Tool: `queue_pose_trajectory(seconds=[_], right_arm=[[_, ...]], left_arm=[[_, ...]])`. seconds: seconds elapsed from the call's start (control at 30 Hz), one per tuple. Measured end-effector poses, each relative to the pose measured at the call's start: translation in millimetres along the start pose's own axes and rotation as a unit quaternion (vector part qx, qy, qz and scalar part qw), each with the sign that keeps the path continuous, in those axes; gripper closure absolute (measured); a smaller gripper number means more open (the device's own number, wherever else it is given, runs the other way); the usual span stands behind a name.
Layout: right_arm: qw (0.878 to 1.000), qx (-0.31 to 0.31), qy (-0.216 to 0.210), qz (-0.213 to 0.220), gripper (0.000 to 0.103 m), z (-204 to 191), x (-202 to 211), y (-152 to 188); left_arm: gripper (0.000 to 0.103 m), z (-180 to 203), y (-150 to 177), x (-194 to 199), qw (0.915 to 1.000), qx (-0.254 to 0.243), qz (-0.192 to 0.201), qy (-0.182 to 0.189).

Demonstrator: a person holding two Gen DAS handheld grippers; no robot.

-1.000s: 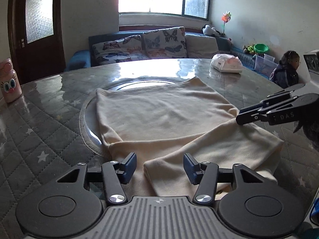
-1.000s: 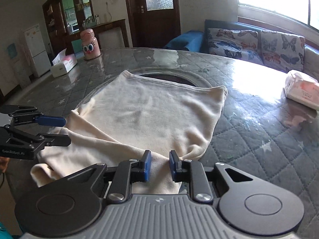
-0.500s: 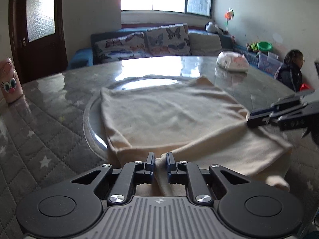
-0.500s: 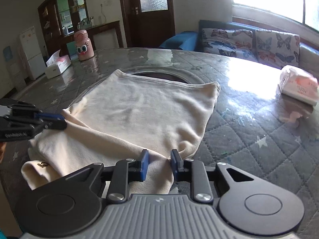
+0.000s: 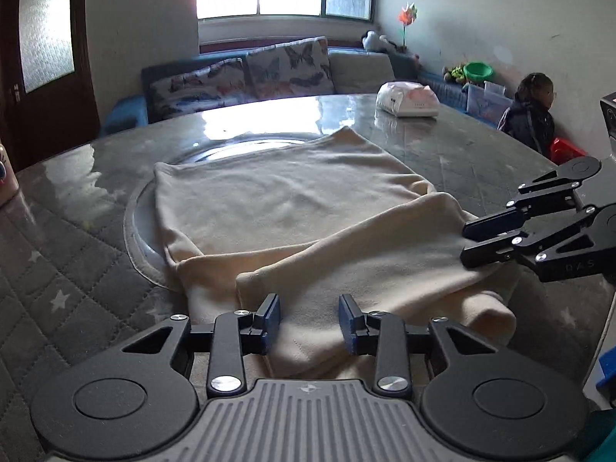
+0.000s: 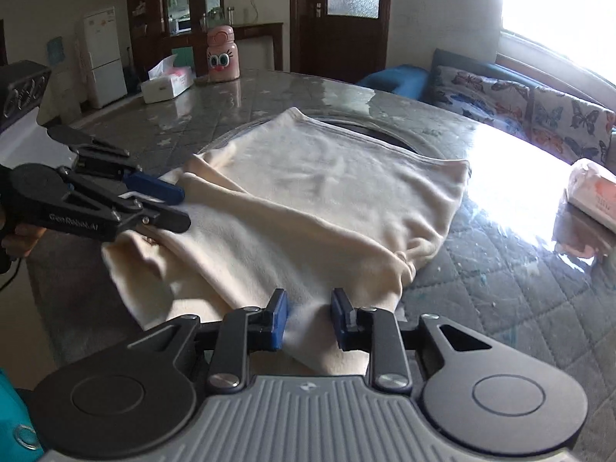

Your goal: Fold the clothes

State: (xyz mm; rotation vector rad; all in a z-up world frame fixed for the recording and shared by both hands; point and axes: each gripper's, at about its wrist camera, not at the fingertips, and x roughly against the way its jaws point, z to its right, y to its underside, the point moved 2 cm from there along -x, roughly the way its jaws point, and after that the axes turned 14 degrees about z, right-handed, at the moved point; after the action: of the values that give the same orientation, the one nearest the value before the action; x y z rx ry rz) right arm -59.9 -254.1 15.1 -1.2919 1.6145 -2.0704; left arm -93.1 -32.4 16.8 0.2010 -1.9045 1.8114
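Note:
A cream garment (image 5: pixel 292 208) lies flat on the round table (image 5: pixel 69 238), its near part folded into a band across the front edge; it also shows in the right wrist view (image 6: pixel 327 200). My left gripper (image 5: pixel 309 321) is open, its pads spread over the band's left end, holding nothing. It appears from the side in the right wrist view (image 6: pixel 169 208). My right gripper (image 6: pixel 308 319) is open, with cloth lying between its pads at the band's right end. It appears from the side in the left wrist view (image 5: pixel 473 246).
A white wipes pack (image 5: pixel 408 99) lies at the table's far right. A tissue box (image 6: pixel 166 84) and a pink bottle (image 6: pixel 223 55) stand at the far left. A sofa (image 5: pixel 250 77) stands behind. A child (image 5: pixel 531 111) sits by the wall.
Half a second ago both grippers were shut on the cloth; both have opened now and let it go. The folded band lies on the garment's near part.

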Motion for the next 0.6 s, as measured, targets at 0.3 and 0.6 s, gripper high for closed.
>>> queue_pose_trajectory(seconds=[0.3,0.6], right_arm=[[1.000,0.026,0.006,0.010,0.076,-10,6,6],[0.997,0.080,-0.011,0.001,0.064,-24,31,3]], left_arm=[[0.059,-5,1,33,0.9995,-0.032,0.006,0.000],[0.035,28,27,64,0.9850,-0.167,0.021,0.036]])
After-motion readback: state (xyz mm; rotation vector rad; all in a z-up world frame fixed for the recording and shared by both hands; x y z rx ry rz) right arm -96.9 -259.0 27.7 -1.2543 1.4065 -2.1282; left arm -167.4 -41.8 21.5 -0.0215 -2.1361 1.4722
